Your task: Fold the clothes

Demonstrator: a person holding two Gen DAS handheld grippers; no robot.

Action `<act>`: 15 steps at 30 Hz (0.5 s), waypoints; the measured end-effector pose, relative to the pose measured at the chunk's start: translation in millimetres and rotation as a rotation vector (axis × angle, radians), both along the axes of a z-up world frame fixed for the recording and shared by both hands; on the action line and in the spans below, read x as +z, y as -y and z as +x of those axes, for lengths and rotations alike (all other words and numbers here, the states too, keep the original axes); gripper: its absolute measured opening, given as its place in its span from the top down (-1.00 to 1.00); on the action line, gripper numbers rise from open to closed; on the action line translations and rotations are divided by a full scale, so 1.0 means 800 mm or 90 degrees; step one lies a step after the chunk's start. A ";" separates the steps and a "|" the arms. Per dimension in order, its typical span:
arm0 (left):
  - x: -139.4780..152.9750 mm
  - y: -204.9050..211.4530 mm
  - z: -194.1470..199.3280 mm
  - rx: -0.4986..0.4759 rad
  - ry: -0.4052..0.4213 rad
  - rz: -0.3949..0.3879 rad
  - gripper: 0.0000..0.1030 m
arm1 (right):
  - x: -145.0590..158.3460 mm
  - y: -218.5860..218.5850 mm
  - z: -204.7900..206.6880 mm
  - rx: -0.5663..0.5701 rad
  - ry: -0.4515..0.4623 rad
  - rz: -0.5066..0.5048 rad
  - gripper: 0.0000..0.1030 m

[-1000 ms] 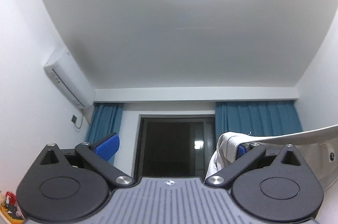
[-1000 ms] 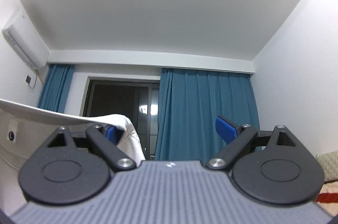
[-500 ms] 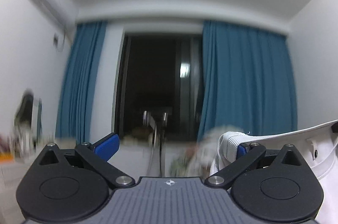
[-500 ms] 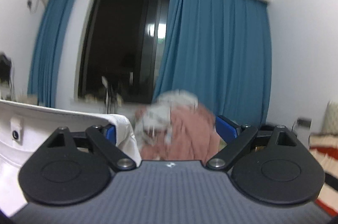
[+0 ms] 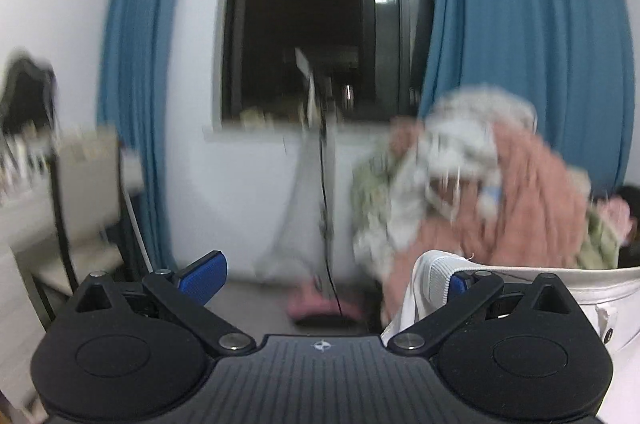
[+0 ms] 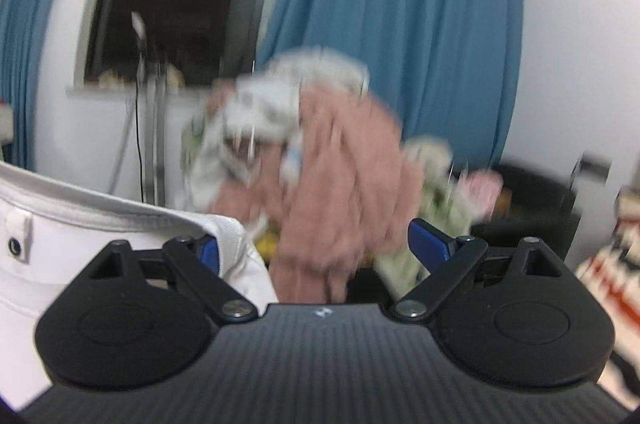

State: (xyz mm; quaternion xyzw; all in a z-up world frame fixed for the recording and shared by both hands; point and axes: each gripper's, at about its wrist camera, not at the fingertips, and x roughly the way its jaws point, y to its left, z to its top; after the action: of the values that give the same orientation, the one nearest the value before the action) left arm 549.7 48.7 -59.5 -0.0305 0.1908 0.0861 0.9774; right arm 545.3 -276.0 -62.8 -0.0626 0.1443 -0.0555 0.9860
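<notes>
A white garment (image 5: 560, 282) with a ribbed collar and a small button hangs stretched between my two grippers. In the left wrist view its collar end drapes over the right blue fingertip (image 5: 458, 283), and my left gripper (image 5: 330, 280) stands open with nothing between its fingers. In the right wrist view the same white garment (image 6: 80, 224) wraps over the left blue fingertip (image 6: 208, 250). My right gripper (image 6: 320, 248) is also open. Both views are blurred by motion.
A heap of pink and pale patterned clothes (image 5: 500, 192) (image 6: 320, 164) lies ahead below blue curtains (image 6: 400, 24) and a dark window (image 5: 320, 4). A thin stand with a cable (image 5: 320, 144) rises at centre. A chair (image 5: 80, 192) stands left, and a striped blanket (image 6: 608, 264) lies right.
Both grippers have tilted down from the ceiling toward the room, bringing the window, curtains and clothes heap into view. The white garment stays hung on the same fingers.
</notes>
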 end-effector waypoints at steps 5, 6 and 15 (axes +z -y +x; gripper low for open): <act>-0.119 -0.038 0.114 -0.056 -0.191 -0.033 -0.95 | -0.083 -0.006 0.071 0.051 -0.170 0.007 -0.78; -0.132 -0.041 0.131 -0.079 -0.236 -0.015 -0.95 | -0.100 -0.008 0.085 0.062 -0.204 0.009 -0.78; -0.117 -0.033 0.176 -0.258 -0.458 0.025 -0.99 | -0.132 -0.034 0.127 0.192 -0.413 0.047 -0.78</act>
State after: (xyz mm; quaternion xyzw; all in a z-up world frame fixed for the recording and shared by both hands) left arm 690.8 75.3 -152.8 0.0582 0.5207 -0.0997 0.8459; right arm 646.7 -248.4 -168.3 -0.0615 0.4405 0.1188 0.8877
